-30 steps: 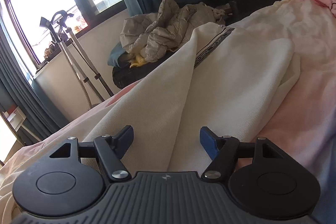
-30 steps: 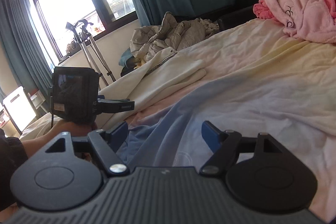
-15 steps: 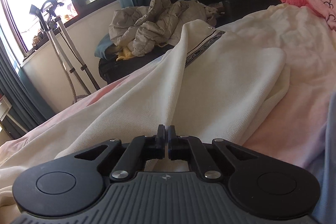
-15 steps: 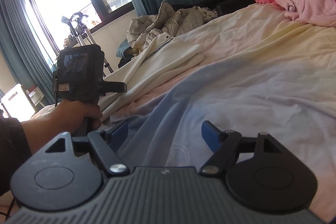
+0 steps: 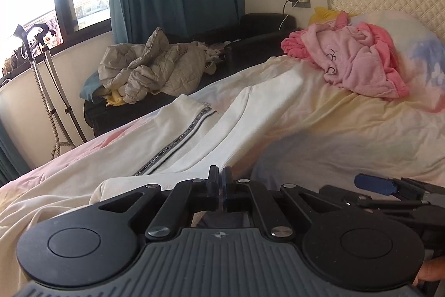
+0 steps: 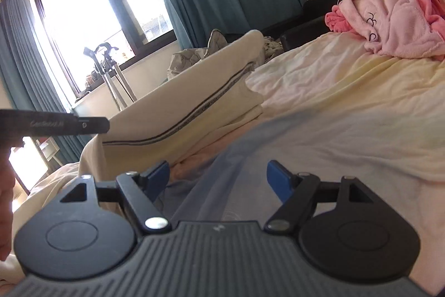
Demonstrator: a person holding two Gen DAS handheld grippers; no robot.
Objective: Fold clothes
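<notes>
- While it fills most of both views, the bed (image 5: 347, 130) shows only its pastel sheet, and its edges run out of frame.
- Cream trousers (image 5: 172, 141) with a dark printed side stripe lie along the bed's left part; in the right wrist view they rise as a lifted fold (image 6: 178, 113), and their near end drops out of sight behind the camera mount.
- Pink robe (image 5: 358, 60) is bunched near the headboard, apart from the trousers.
- Quilted grey jacket (image 5: 150, 68) is heaped on dark furniture beyond the bed; in the right wrist view the raised fold hides most of it.
- Left claw (image 5: 219, 180) has its pads pressed together at the trousers' near edge; whether cloth sits between them cannot be told, as the mount covers that spot.
- Right claw (image 6: 218, 177) is spread wide above the blue patch of sheet, holding nothing; in the left wrist view only one blue pad and its linkage show at the right edge.
</notes>
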